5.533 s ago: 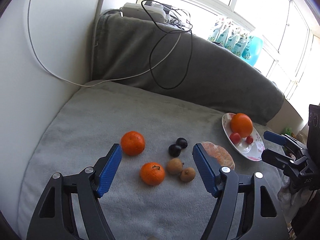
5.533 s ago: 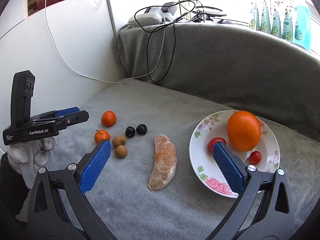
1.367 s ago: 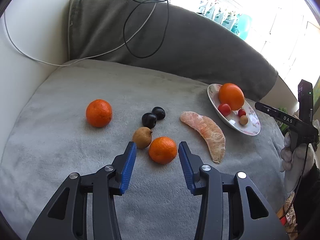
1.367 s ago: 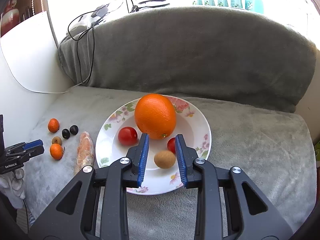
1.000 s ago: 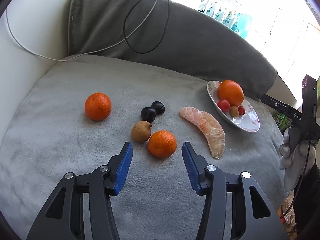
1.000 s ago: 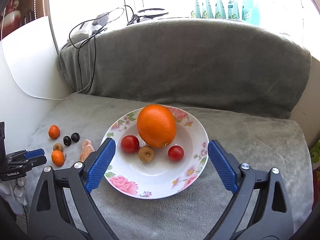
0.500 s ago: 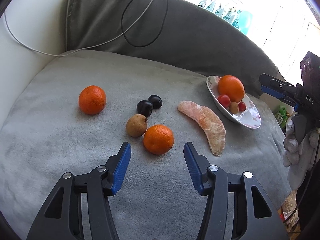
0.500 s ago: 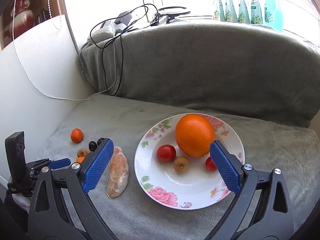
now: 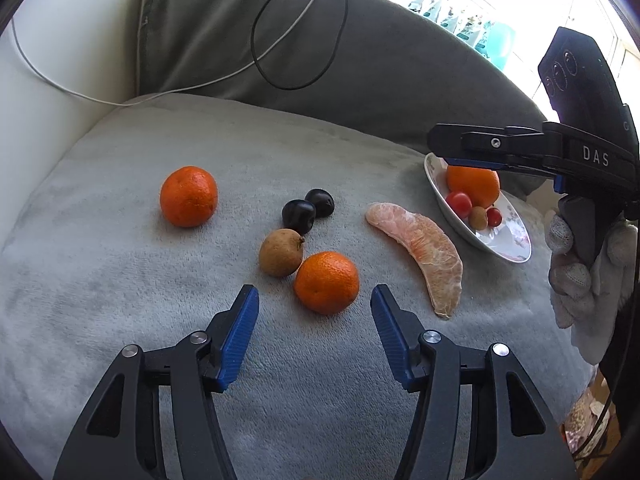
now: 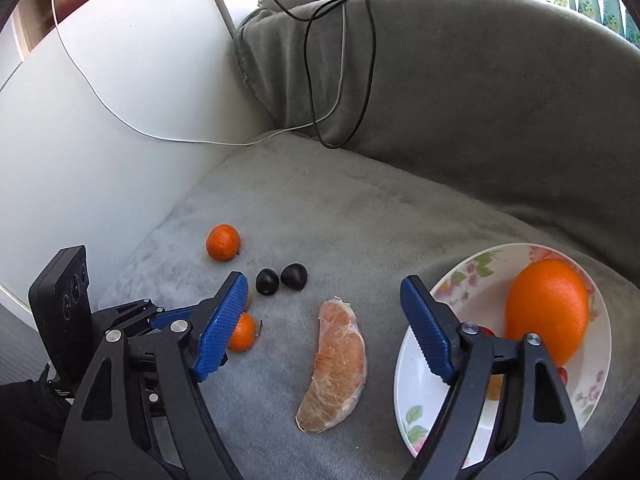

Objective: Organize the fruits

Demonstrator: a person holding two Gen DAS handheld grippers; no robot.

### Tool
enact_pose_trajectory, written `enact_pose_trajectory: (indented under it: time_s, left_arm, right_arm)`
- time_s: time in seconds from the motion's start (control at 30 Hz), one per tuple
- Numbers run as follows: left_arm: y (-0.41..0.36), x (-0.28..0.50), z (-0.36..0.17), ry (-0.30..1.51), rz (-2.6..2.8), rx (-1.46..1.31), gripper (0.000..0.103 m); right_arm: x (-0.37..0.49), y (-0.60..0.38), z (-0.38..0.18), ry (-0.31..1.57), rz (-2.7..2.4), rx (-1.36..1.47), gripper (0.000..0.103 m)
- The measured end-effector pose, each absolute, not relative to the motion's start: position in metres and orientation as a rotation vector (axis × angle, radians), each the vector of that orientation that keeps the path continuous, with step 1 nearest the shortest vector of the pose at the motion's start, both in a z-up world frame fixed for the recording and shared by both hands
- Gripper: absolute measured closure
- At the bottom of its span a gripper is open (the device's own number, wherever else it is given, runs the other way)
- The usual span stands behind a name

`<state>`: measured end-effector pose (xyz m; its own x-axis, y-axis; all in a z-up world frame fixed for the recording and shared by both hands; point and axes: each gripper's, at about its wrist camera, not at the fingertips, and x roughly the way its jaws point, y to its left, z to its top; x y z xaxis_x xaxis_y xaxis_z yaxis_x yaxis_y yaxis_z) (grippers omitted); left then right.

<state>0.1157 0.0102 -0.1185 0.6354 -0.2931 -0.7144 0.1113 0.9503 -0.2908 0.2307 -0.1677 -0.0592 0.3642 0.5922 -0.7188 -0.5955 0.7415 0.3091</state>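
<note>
My left gripper (image 9: 315,300) is open, just short of a small mandarin (image 9: 326,282) on the grey blanket. A brown longan (image 9: 280,253) touches that mandarin; two dark plums (image 9: 307,209) and a second mandarin (image 9: 189,196) lie behind. A peeled pomelo segment (image 9: 420,246) lies to the right. The floral plate (image 9: 504,240) holds a big orange (image 9: 473,185), two cherry tomatoes and a longan. My right gripper (image 10: 322,312) is open and empty, above the pomelo segment (image 10: 338,364), left of the plate (image 10: 408,412).
The grey blanket (image 9: 120,280) covers a seat with a raised back (image 9: 360,60). A white cable and a black cable (image 9: 304,40) hang over the back. A white wall (image 10: 100,120) bounds the left side. Bottles stand on the windowsill (image 9: 460,12).
My right gripper let a longan go onto the plate, opened wide, and swung left over the pomelo segment. My left gripper stayed open and edged closer to the near mandarin.
</note>
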Motion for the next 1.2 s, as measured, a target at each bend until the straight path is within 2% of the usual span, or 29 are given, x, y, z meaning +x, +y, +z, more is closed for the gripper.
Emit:
enact_pose_trajectory:
  time_s: [0.13, 0.23, 0.43, 0.6, 0.73, 0.9, 1.03, 1.2]
  left_arm:
    - [0.008, 0.116, -0.119, 0.854, -0.236, -0.212, 0.045]
    - [0.006, 0.118, -0.119, 0.858, -0.24, -0.204, 0.045]
    - [0.004, 0.124, -0.119, 0.86, -0.236, -0.198, 0.045]
    - [0.0, 0.125, -0.121, 0.865, -0.242, -0.184, 0.045]
    - [0.0, 0.126, -0.122, 0.87, -0.233, -0.184, 0.046]
    - [-0.002, 0.129, -0.125, 0.882, -0.231, -0.175, 0.048]
    - [0.0, 0.13, -0.127, 0.889, -0.235, -0.195, 0.049]
    - [0.001, 0.132, -0.128, 0.89, -0.226, -0.199, 0.056]
  right_arm:
    - [0.25, -0.154, -0.076, 1.025, 0.788, 0.05, 0.041]
    - [0.258, -0.144, -0.085, 1.073, 0.806, 0.08, 0.044]
    - [0.27, -0.126, -0.103, 1.156, 0.812, 0.113, 0.057]
    - [0.275, -0.118, -0.107, 1.174, 0.796, 0.108, 0.058]
    - [0.279, -0.114, -0.112, 1.196, 0.783, 0.097, 0.067]
    - [0.279, -0.108, -0.116, 1.206, 0.773, 0.079, 0.067]
    - [0.279, -0.106, -0.118, 1.21, 0.762, 0.075, 0.072]
    - [0.278, -0.103, -0.119, 1.201, 0.749, 0.062, 0.074]
